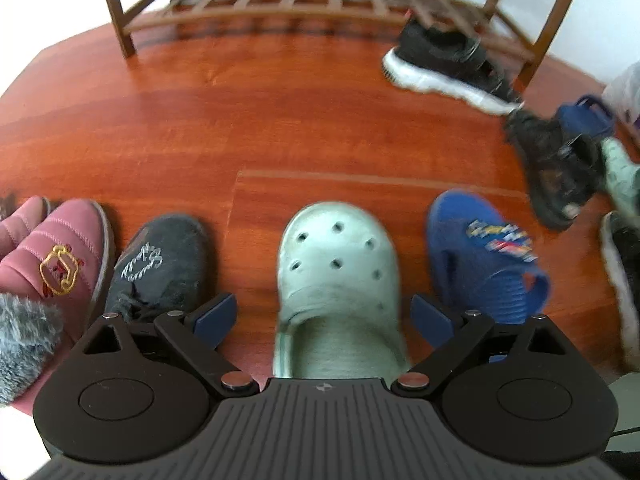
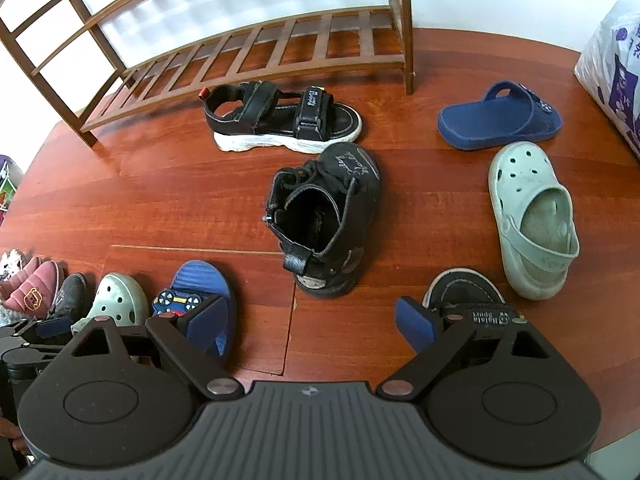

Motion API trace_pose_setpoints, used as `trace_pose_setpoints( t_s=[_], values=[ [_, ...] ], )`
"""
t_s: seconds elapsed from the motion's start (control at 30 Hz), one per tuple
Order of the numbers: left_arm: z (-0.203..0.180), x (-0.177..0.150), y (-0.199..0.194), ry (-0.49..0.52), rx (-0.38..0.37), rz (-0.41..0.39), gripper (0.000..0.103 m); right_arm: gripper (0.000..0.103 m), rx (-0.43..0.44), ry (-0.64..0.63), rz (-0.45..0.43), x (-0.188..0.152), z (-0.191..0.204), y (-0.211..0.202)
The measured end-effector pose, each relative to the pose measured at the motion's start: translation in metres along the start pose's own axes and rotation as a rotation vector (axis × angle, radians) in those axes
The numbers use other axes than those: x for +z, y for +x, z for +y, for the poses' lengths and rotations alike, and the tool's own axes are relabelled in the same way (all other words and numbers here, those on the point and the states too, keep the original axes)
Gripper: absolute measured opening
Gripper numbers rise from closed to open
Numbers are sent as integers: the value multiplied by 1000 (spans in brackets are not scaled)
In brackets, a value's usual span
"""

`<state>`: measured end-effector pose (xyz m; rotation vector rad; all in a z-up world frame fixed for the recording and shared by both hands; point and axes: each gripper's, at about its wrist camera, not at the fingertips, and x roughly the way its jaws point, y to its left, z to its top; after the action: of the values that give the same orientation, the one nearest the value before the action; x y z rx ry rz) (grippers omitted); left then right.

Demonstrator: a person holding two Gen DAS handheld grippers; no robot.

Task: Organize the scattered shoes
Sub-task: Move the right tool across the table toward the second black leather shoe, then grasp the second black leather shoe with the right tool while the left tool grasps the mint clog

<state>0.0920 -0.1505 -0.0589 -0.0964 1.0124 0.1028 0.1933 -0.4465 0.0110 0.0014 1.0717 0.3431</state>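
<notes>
Shoe rack (image 2: 248,46): slatted wooden shelf bare, against the wall.
Near row (image 1: 200,264): pink slipper, grey shoe, mint clog, blue slide, toes toward the rack.
Loose shoes (image 2: 326,220): black boot, strap sandal, blue slide, mint clog, strewn mid-floor.
Left gripper (image 1: 324,314): spread, straddling the row's mint clog (image 1: 338,280).
Right gripper (image 2: 310,320): spread, holding nothing.
Step, judged: lining up pairs; each loose shoe needs its mate.

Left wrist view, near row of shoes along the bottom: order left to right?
pink slipper → dark grey shoe → mint clog → blue slide. The left gripper straddles the clog, jaws open.
</notes>
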Motion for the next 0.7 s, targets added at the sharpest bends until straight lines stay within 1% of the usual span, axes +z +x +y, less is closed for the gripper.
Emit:
trace_pose_setpoints(
  t_s=[0.07,0.13,0.2,0.3,0.37,0.47,0.63,0.7],
  values=[
    [-6,-1,-6,47,9,-17,94,94,-1,2,2,1,0,1],
    [-11,-3,-8,98,2,-31,94,94,-1,4,4,1,-1,3],
    [-15,-4,-4,130,-5,-21,94,94,-2,7,6,2,-1,4],
    [-11,-3,9,117,-29,15,94,94,-3,11,10,2,-2,6],
    [-9,-4,14,106,-27,27,94,94,-5,14,11,1,-3,5],
    [-2,-3,27,72,-46,61,94,94,-10,18,12,0,-4,5],
    [-1,-9,41,54,-73,103,94,94,-19,25,11,-2,-7,4],
    [-1,-11,44,52,-75,109,91,94,-23,27,8,-1,-8,4]
  ],
)
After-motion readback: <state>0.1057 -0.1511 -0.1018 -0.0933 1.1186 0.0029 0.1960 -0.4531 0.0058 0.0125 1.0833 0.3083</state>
